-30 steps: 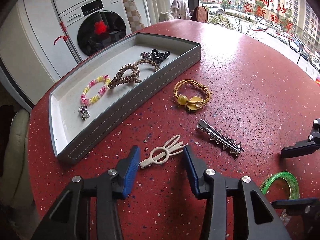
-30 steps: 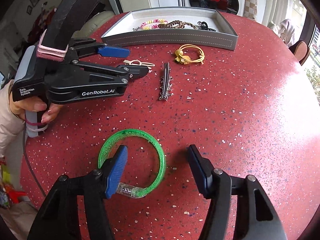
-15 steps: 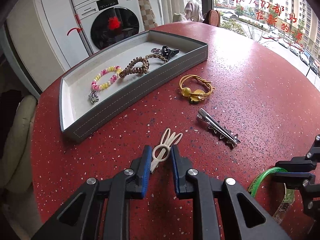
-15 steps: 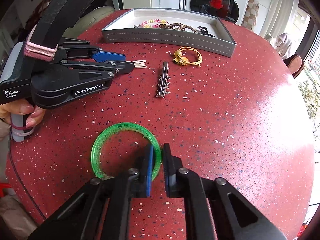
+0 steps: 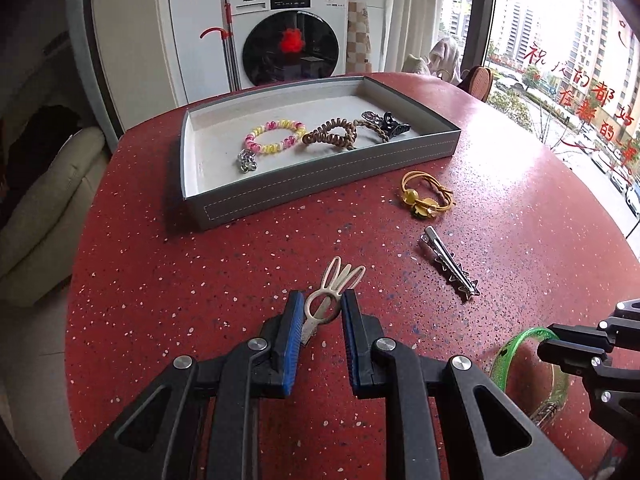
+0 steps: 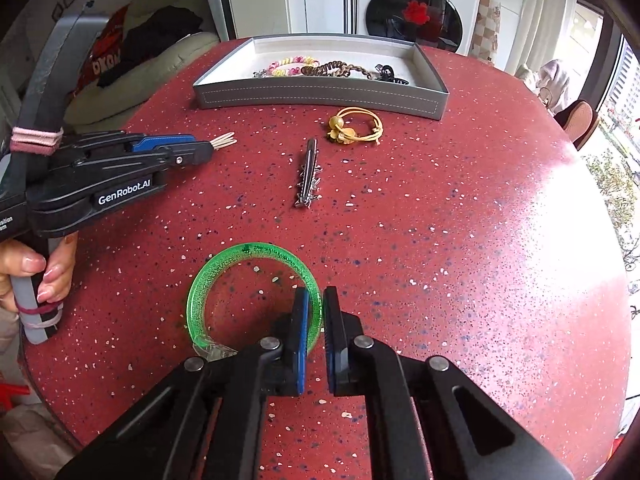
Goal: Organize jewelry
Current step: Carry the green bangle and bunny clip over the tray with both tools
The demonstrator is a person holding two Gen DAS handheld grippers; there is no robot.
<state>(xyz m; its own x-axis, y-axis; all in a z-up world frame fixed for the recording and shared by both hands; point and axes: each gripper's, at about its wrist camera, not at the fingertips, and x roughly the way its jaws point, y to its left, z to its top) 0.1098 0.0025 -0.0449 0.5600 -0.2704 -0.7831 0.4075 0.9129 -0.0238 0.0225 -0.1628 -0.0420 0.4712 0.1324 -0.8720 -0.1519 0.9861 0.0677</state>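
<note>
My left gripper (image 5: 320, 312) is shut on a cream rabbit-ear hair clip (image 5: 332, 292), whose ears stick out past the blue pads. My right gripper (image 6: 316, 312) is shut on the rim of a green glitter bangle (image 6: 240, 256) at the table's near side. In the right wrist view the left gripper (image 6: 204, 148) hovers at the left with the clip's tips (image 6: 224, 141) poking out. A grey tray (image 5: 320, 192) at the back holds a pink-yellow coil bracelet (image 5: 276, 136), a brown coil tie (image 5: 332, 134) and a black claw clip (image 5: 390, 126).
On the red speckled table (image 6: 460, 220) lie a yellow hair tie with a flower (image 6: 354, 126) and a silver spiked clip (image 6: 308, 174), between the tray and the bangle. A hand (image 6: 36, 272) grips the left handle. A washing machine (image 5: 288, 36) stands behind.
Both grippers went from wide open to shut: the left on the cream clip, the right on the bangle's rim. The left gripper rolled and shifted, so the tray now sits squarer in its view.
</note>
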